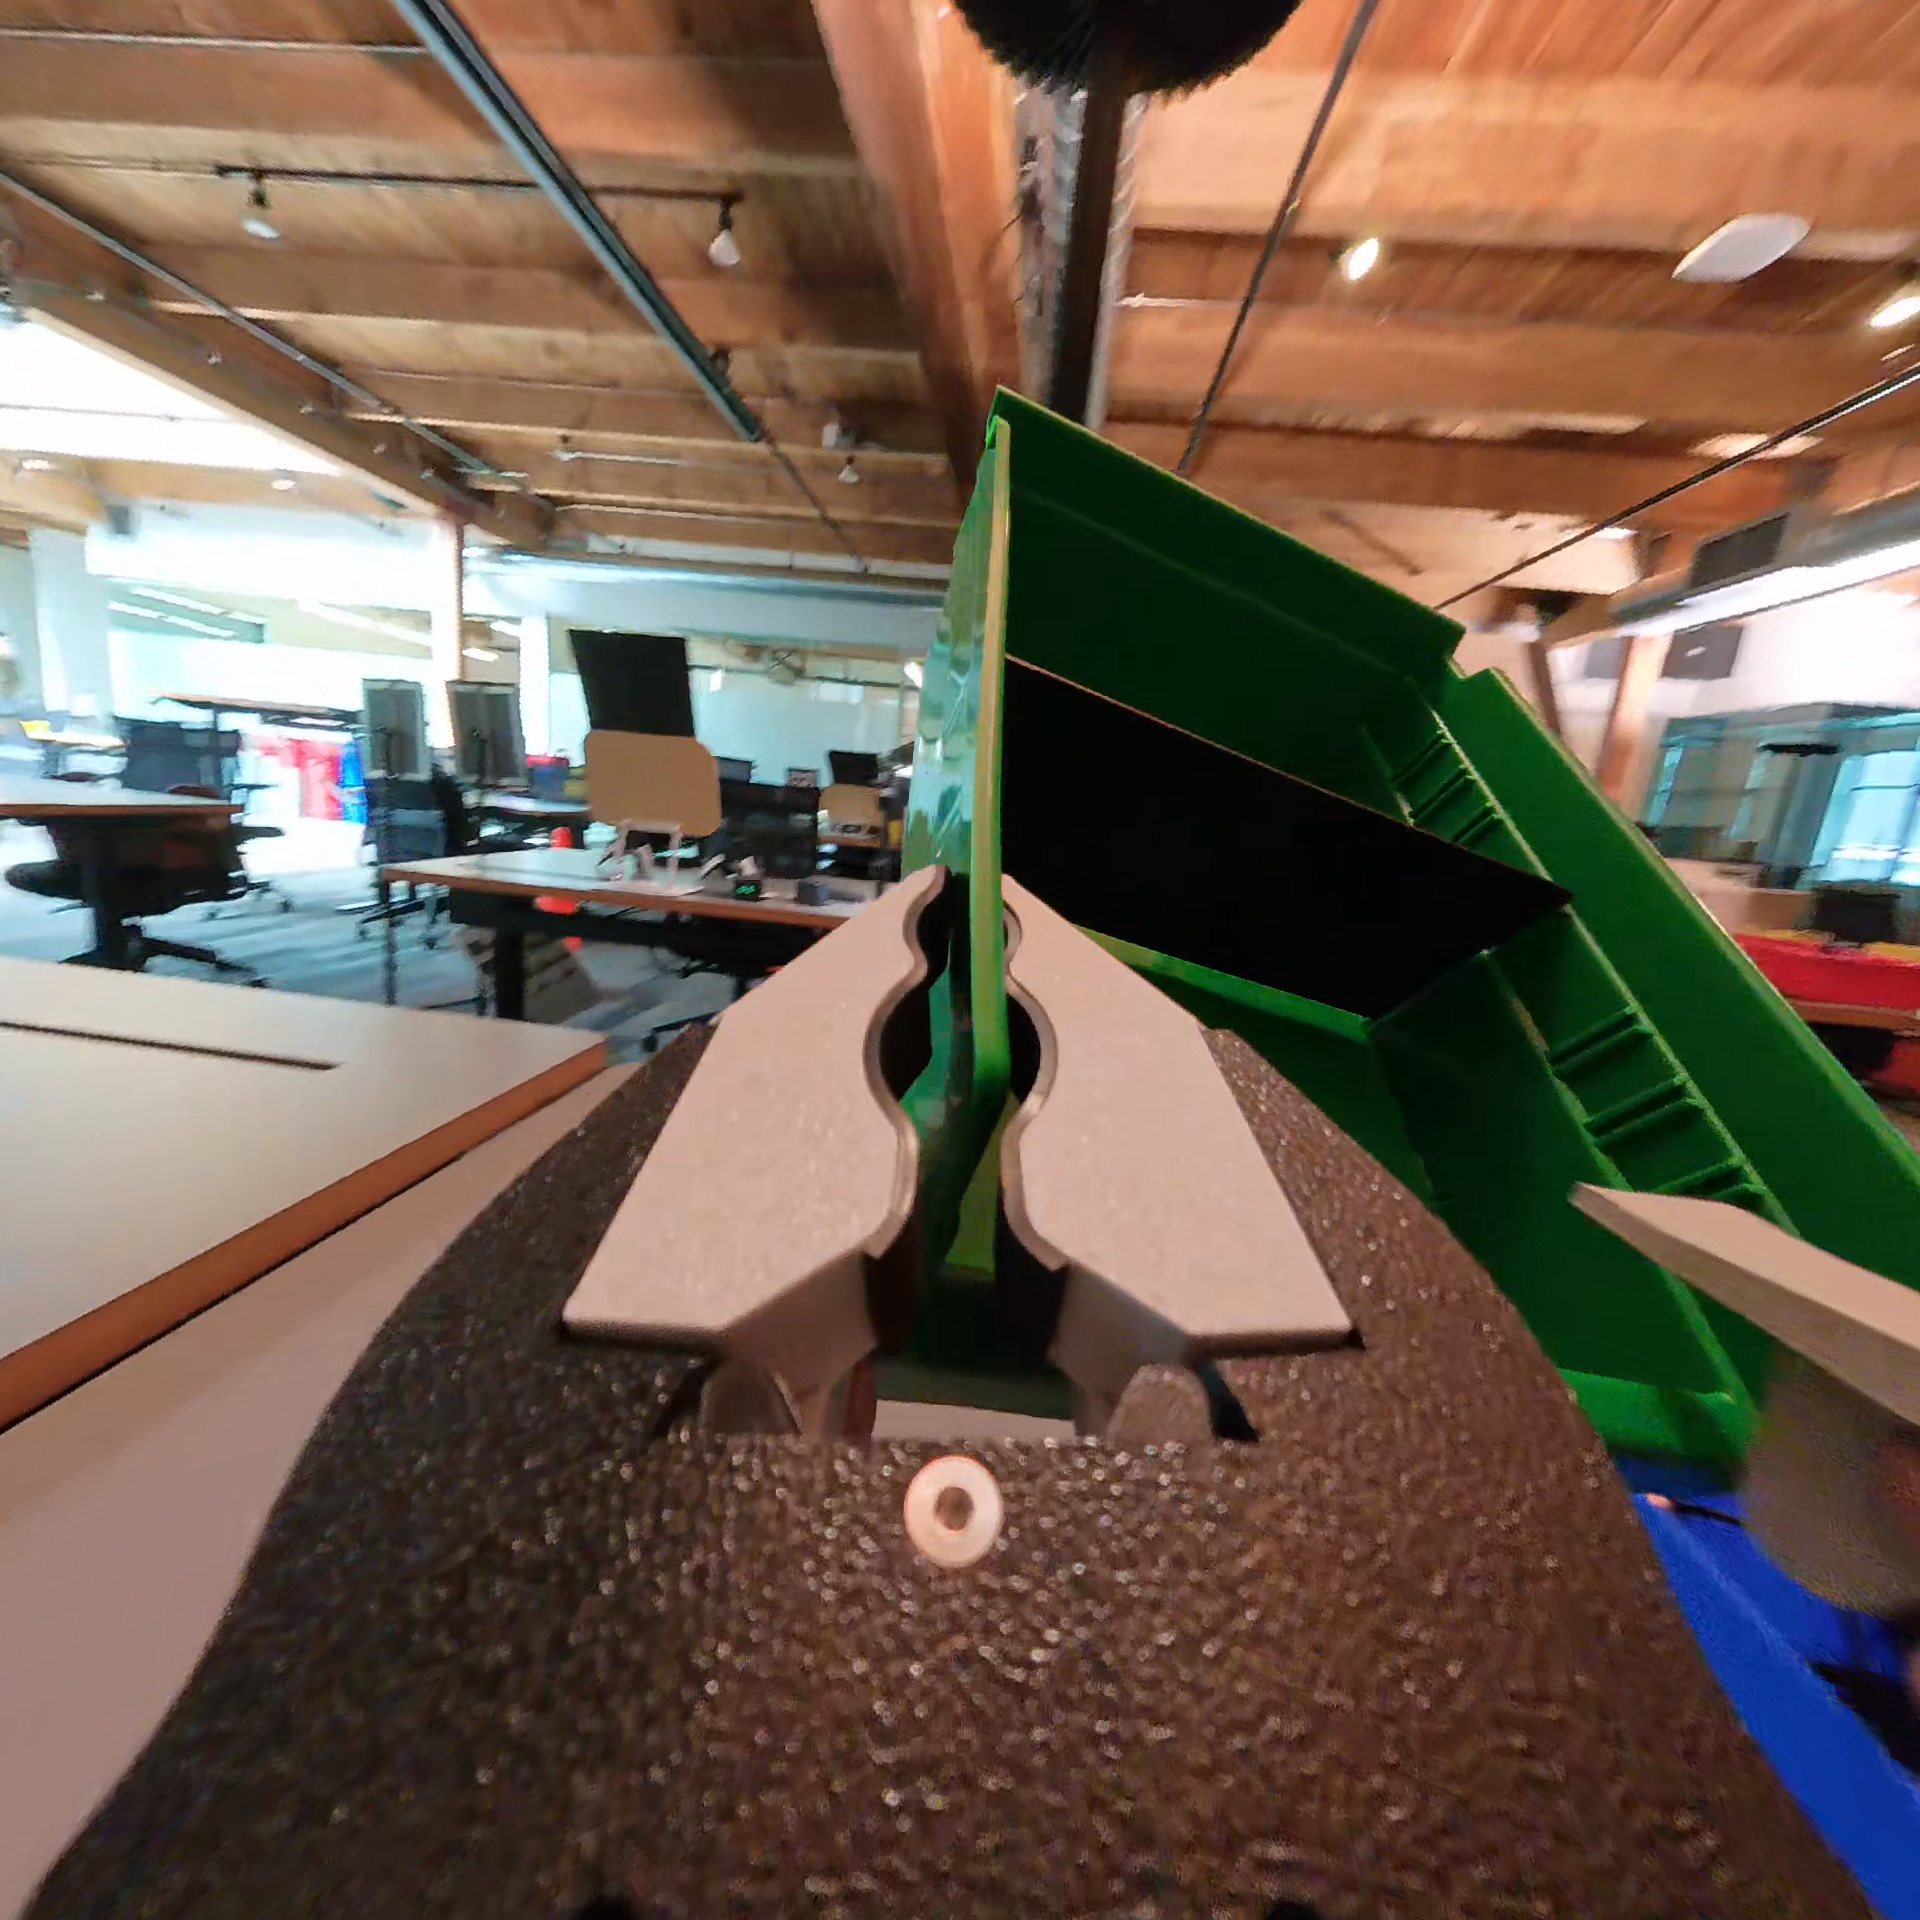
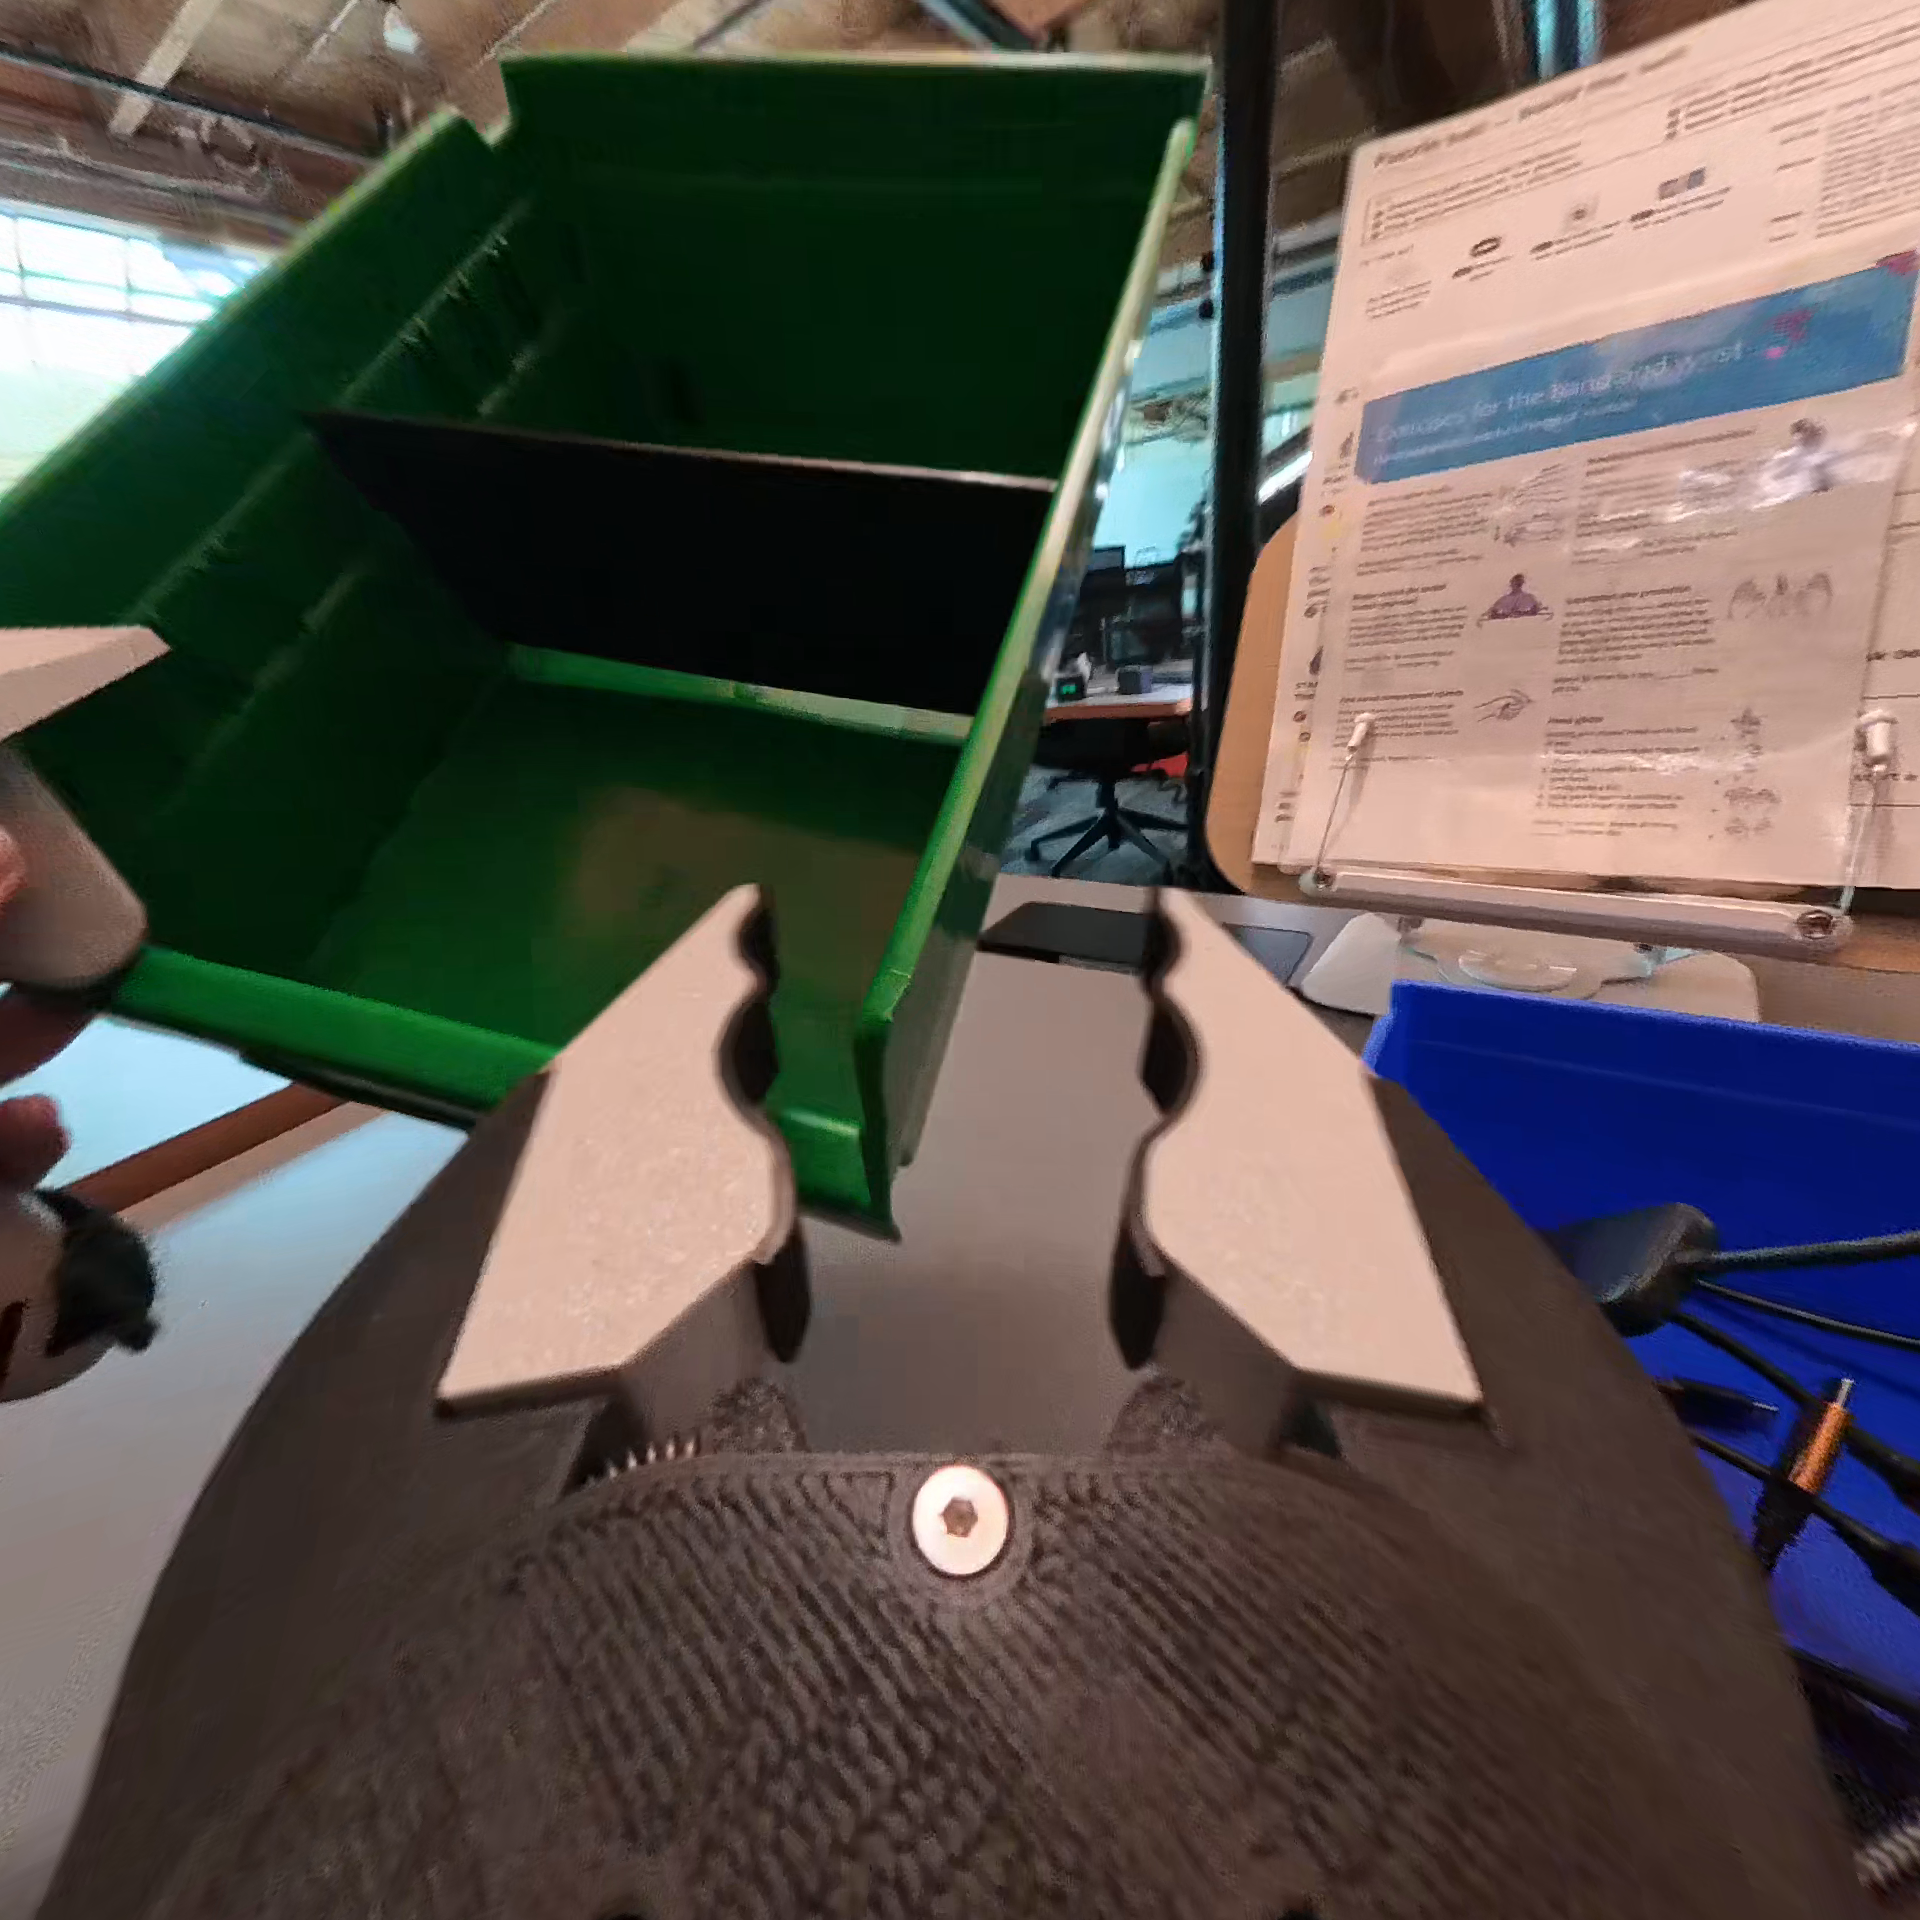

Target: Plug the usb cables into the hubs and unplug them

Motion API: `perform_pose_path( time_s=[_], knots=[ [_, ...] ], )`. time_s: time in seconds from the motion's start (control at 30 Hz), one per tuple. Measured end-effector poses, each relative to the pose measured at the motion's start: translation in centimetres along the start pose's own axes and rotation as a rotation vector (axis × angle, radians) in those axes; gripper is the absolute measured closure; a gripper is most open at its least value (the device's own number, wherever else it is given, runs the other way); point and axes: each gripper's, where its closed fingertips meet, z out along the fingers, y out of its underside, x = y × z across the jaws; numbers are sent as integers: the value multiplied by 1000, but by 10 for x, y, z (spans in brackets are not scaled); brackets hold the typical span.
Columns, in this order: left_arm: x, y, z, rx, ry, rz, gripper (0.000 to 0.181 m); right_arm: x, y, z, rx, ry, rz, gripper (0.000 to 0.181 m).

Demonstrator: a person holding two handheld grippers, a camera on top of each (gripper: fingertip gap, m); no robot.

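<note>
Left gripper (image 1: pixel 977 904) pinching side wall of green bin (image 1: pixel 1226 665), fingers pressed onto the thin wall from both sides. Bin lifted off the table and tilted steeply, open side facing the right wrist camera. Black divider (image 2: pixel 686 561) across bin middle, both compartments showing nothing inside from this angle.

Right gripper (image 2: pixel 961 925) spread wide, nothing between fingers, hovering just at 5 o'clock of bin's lower corner, not touching as far as visible. Right finger tip also poking into left wrist view at 4 o'clock (image 1: pixel 1756 1288).

Blue bin (image 2: pixel 1662 1122) at 4 o'clock in right wrist view, resting on table. Black usb cables (image 2: pixel 1787 1340) tangled inside it, one dark rounded plug body near bin's left wall, a small orange-and-metal connector among the strands. Hubs not identifiable in either view.

Document stand with printed sheets (image 2: pixel 1621 499) at 2 o'clock behind blue bin, black vertical pole (image 2: pixel 1242 416) at 12 o'clock just left of it. Dark flat device (image 2: pixel 1070 935) on table at centre, partly hidden behind fingers.

Light tabletop with wood edge (image 1: pixel 208 1164) at 9 o'clock in left wrist view. Open office with desks and chairs (image 1: pixel 436 831) far behind, wooden beam ceiling (image 1: pixel 520 208) above. Motion blur in both views.
</note>
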Motion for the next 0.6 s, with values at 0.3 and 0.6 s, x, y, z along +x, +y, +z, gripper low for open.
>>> perform_pose_path(
  time_s=[0.3,0.6],
  knots=[
    [137,9,-11,93,300,129,149,114,-37,-32,139,135,236,178],
    [207,99,-31,-299,613,27,112,269,-87,-126,212,440,143,176]
  ],
)
